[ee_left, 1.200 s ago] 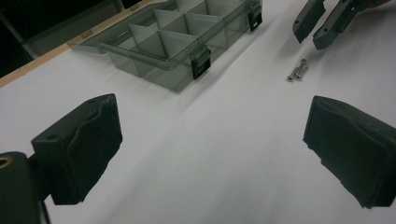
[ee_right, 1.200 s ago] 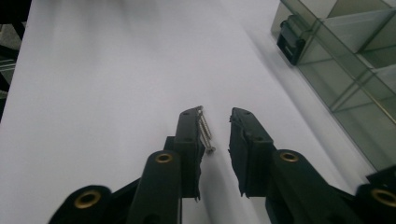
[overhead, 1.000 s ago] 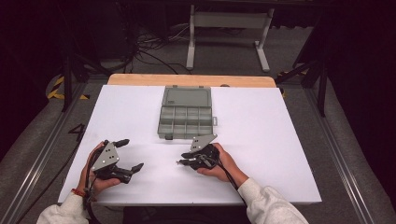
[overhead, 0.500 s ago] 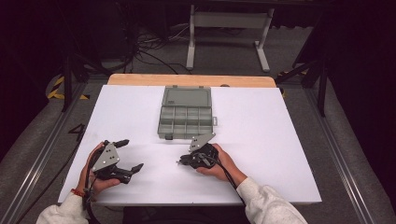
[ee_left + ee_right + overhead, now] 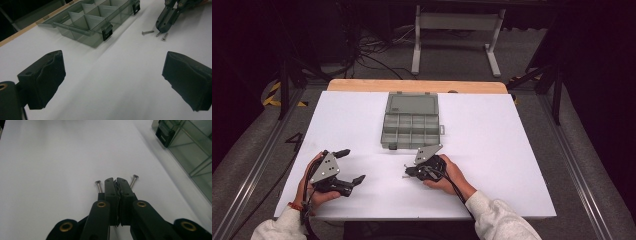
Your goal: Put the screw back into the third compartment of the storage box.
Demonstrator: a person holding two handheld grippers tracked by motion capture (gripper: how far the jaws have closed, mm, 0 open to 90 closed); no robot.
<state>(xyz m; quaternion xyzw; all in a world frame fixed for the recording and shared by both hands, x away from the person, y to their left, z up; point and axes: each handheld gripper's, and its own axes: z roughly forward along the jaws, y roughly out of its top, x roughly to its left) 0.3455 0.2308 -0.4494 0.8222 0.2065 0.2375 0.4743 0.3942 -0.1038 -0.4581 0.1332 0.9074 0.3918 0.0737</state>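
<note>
We see a white counter [image 5: 492, 150] with a grey box [image 5: 411, 121] on it. The box is open and has many small rooms inside. Its lid lies flat on the far side.

Our right tongs [image 5: 408, 173] sit low on the counter, just in front of the box and a little toward our side. In the right gripper view, the right tongs [image 5: 115, 180] are pressed tight together, with nothing between them that we can see. Two small screws lie on the counter there. One screw [image 5: 99, 186] is just beside the tongs on one side. The other screw [image 5: 134, 180] is just beside them on the other side. The tip of the tongs sits between the two screws. A black latch [image 5: 165, 131] on the box shows at the top corner of that view.

Our left tongs [image 5: 350, 166] are held above the near left part of the counter, well apart from the box. They are wide open and hold nothing. In the left gripper view, we look between the two black pads [image 5: 42, 77] and see bare white counter. Farther off in that view are the box [image 5: 87, 20], the two screws [image 5: 148, 32], and the right tongs [image 5: 162, 28] pointing down beside them.

A hand [image 5: 449, 175] holds the right tongs, and another hand [image 5: 314, 192] holds the left ones.
</note>
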